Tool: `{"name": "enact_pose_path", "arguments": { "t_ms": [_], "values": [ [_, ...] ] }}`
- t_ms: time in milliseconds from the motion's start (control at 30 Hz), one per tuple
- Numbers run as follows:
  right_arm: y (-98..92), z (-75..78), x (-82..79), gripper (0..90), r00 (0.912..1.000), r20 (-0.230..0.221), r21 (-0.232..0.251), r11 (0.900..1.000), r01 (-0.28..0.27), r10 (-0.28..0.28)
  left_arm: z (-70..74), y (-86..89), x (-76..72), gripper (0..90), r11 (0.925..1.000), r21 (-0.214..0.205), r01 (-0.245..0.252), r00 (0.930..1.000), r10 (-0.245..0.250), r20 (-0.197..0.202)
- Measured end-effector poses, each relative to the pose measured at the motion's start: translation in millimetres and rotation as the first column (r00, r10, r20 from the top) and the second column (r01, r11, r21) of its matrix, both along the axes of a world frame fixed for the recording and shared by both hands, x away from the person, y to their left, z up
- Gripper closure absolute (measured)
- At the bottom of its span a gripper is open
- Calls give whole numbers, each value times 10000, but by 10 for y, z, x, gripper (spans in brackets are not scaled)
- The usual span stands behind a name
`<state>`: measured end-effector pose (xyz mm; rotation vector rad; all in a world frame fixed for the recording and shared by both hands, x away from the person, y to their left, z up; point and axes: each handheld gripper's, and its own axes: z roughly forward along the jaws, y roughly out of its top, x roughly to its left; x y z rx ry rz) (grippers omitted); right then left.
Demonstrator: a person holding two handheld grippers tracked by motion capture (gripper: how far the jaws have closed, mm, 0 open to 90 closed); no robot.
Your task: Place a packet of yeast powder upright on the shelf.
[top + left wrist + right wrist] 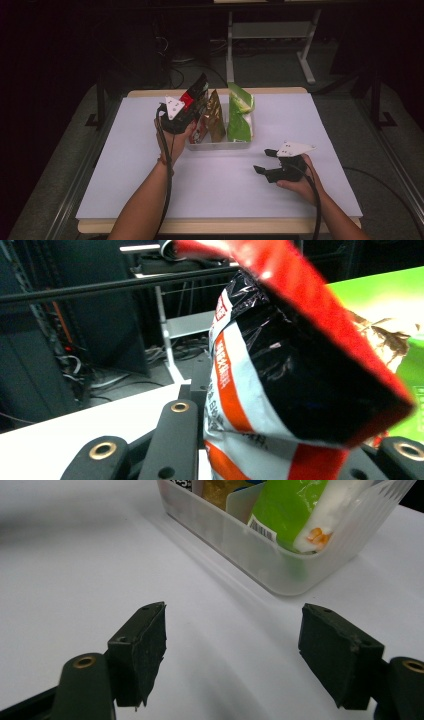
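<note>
High view: left gripper (pixel 186 111) clamps the red-black packet (pixel 196 92) at frame centre, over the clear tray (pixel 220 145). Left gripper view: the packet (pixel 280 380) sits between the jaws. Right gripper view: right gripper (pixel 232 652) jaws apart over the white table (pixel 75 570)

The red, black and white snack bag (pixel 280 365) is glossy crinkled foil-like film that throws bright glints along its red top edge. At its 3 o'clock the green bag (pixel 239 117) looks like smooth shiny plastic film, and the gold-brown bag (pixel 216 117) between them has a metallic sheen. The tub (pixel 260 555) is frosted translucent plastic, smooth-walled. The table top (pixel 150 170) is a matt white sheet, with a pale wood edge at 6 o'clock. The right gripper (pixel 232 650) has matt black pads, rough and chipped at the edges, with brass-coloured metal eyelets
</note>
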<state>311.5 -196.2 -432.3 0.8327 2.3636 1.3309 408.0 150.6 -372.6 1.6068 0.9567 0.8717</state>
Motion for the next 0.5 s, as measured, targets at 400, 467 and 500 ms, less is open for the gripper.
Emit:
{"name": "enact_pose_path", "arguments": {
  "t_ms": [400, 467, 500],
  "values": [
    [-5, 7, 0, 262, 10000, 76, -115, 9999, 59, -58, 54, 45, -23, 711, 9985, -35, 538, 9974, -539, -476],
    [-4, 12, -5, 262, 9999, 97, -109, 9999, 34, -33, 58, 52, -30, 705, 9984, -70, 565, 9969, -568, -541],
    [-5, 14, -6, 262, 10000, 86, -104, 9999, 39, -38, 59, 54, -34, 699, 9982, -109, 593, 9965, -598, -579]
  ]
}}
